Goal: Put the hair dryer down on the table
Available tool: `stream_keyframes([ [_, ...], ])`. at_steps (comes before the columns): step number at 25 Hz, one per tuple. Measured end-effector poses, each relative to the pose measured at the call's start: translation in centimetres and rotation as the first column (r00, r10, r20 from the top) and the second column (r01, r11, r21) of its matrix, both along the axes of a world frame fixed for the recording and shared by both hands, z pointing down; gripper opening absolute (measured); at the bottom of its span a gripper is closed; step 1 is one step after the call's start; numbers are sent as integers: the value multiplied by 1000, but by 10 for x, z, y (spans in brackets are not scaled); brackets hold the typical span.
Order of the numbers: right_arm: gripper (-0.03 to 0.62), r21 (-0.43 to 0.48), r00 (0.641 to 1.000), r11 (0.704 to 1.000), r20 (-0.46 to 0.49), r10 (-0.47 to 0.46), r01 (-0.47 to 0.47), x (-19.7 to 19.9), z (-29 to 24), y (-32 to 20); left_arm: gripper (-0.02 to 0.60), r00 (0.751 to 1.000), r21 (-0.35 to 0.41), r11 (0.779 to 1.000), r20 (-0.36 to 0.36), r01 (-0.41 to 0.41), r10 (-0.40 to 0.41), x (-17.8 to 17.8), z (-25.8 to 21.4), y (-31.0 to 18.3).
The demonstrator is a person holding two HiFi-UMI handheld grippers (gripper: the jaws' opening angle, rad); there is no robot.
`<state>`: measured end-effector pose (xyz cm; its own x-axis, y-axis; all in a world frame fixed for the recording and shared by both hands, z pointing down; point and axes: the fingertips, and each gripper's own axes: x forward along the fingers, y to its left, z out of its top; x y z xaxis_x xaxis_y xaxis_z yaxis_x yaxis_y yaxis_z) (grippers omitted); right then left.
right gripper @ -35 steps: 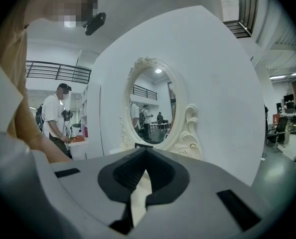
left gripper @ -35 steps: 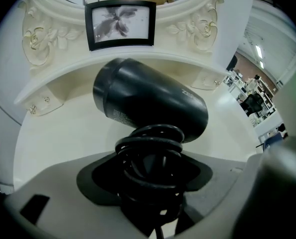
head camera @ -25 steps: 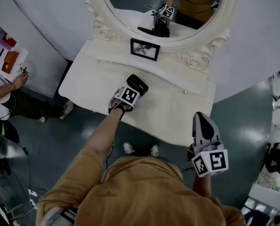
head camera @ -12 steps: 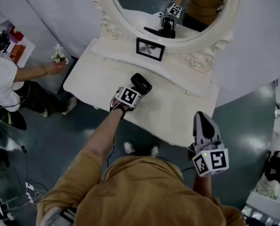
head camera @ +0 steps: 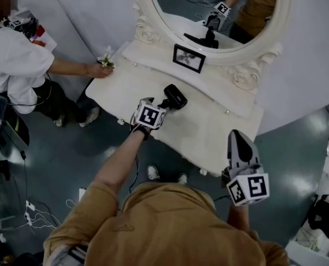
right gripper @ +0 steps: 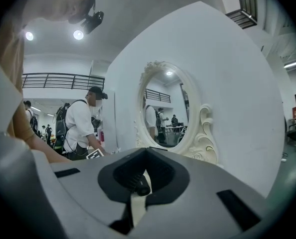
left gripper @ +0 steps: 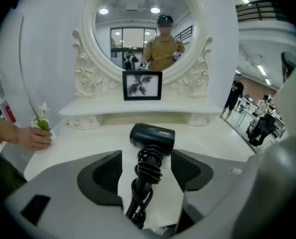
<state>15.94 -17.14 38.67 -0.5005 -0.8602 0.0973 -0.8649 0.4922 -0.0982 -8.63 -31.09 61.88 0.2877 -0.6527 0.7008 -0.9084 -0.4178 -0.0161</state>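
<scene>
The hair dryer (left gripper: 153, 136) lies on the white table (left gripper: 78, 143), as the task wants it. The left claw (left gripper: 147, 156) stands wide apart and grips nothing, but the dryer's handle, wound with its cord (left gripper: 148, 173), runs back between the two jaws. Pulling away crookedly could catch a loop and drag the dryer toward the near edge. The right claw (right gripper: 145, 156) is closed and empty, off to the side

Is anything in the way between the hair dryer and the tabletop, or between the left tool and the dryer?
Nothing visible. The hair dryer appears to lie on the table, its cord-wrapped handle between the open jaws of the left tool. Another person's hand with a flower is off at the table's edge.
</scene>
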Motion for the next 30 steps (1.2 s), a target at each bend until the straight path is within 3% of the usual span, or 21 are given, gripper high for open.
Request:
stream_keyframes([
  [3,3,3,1000,1000,4,-24,24,-1,-1,4,250,999,48,998,-10,42,-42,-6,-19,11],
  [7,3,7,999,999,5,-51,51,-2,-3,7,106,996,105,991,-6,84,-84,-12,-40,31],
  [11,3,8,998,998,7,-68,68,1,-4,11,13,994,206,973,9,108,-112,-15,-70,43],
  [18,3,15,998,998,6,-65,65,9,-8,12,3,985,330,928,-56,175,-166,-27,-116,66],
  [30,3,63,1000,998,8,-29,28,21,-28,3,3,970,531,814,-172,237,-171,-49,-220,132],
])
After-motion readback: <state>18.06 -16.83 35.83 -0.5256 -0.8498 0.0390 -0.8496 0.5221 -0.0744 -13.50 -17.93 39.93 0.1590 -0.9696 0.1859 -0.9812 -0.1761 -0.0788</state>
